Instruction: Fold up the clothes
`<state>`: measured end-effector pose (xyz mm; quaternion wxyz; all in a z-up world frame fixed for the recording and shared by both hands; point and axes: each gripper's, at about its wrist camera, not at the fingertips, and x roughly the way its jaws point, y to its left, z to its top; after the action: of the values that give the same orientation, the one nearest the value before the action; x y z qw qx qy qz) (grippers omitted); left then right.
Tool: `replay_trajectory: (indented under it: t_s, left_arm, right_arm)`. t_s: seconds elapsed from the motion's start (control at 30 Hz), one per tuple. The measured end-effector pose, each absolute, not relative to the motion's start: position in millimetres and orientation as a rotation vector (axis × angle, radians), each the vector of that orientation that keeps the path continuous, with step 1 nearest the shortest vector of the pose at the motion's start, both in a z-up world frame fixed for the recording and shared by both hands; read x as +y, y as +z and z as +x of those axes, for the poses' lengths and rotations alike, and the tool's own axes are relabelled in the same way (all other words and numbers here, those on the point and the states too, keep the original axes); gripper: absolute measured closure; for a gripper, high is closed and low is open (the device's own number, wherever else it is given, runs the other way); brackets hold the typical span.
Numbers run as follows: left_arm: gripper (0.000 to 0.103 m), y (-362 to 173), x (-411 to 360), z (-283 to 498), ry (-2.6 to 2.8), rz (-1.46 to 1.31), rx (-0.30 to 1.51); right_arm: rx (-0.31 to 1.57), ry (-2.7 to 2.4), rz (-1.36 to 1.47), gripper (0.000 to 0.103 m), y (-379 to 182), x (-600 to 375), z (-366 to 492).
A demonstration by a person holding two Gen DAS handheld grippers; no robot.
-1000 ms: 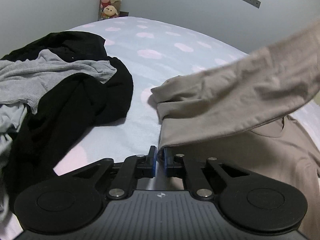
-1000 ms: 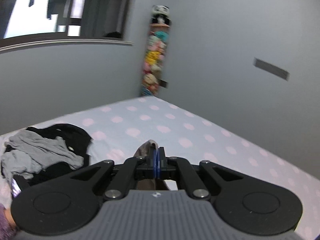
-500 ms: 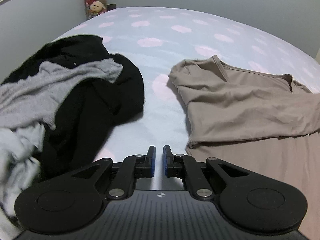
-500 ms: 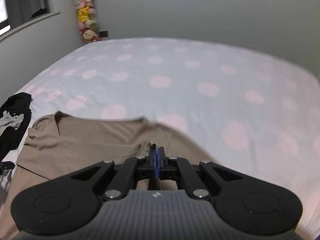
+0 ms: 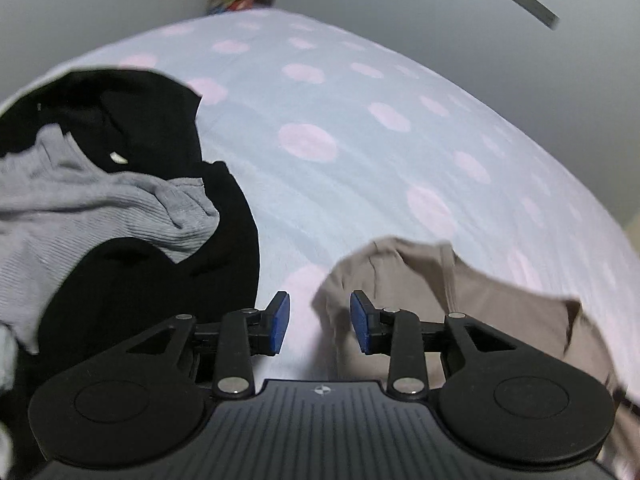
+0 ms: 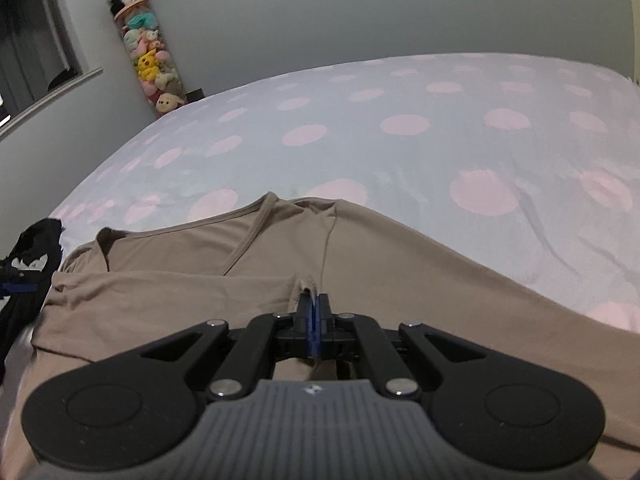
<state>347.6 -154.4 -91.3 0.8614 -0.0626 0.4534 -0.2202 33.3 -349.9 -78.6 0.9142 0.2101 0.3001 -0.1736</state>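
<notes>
The beige top (image 6: 168, 276) lies spread on the bed (image 6: 420, 152), neckline toward the far side, with one part folded over the body. Beside it, on the same spotted sheet, sits a heap of a black garment (image 5: 152, 128) with a grey ribbed garment (image 5: 100, 208) draped over it.

In the corner past the bed stands a clear tube (image 6: 150, 56) stacked with plush toys, a panda on top.

The right tool (image 6: 314, 312) is clenched on a small pinch of the beige fabric, which pokes up between its blue pads at the folded part's edge. The left tool (image 5: 320, 322) is released and its jaws are opening; between them shows the sheet and the top's blurred edge (image 5: 420, 280), which the pads do not press.

Only the left view shows the clothes heap in full and a grey strip (image 5: 524, 0) on the wall. Only the right view shows the window frame (image 6: 48, 40), the whole tube and the top's V neckline (image 6: 256, 228).
</notes>
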Motion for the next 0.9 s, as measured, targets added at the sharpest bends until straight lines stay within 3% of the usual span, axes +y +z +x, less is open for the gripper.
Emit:
replay_trajectory:
  t_s: [0.17,0.27,0.3,0.5,0.9]
  left_arm:
    - [0.074,-97.6,-162.8,362.6,-0.449,-0.174,0.995]
    - [0.099,-98.5,-173.5,362.7,-0.445,-0.109,1.010]
    - [0.102,-97.7,-175.5,361.7,-0.442,-0.093,1.004]
    - [0.103,-75.9,-180.0,360.0,-0.402,-0.039,0.879]
    - [0.103,-93.6,-205.2,382.7,-0.363,0.083,0.887]
  right_arm:
    - [0.607,-0.348,0.424,0.101,-82.0,-354.6,34.0]
    - [0.605,-0.342,0.427,0.101,-83.6,-356.9,33.8]
    - [0.605,-0.340,0.426,0.101,-84.2,-357.6,33.9]
    - [0.581,-0.361,0.422,0.101,-81.4,-361.0,33.2]
    - [0.612,-0.368,0.450,0.101,-98.5,-370.0,43.9]
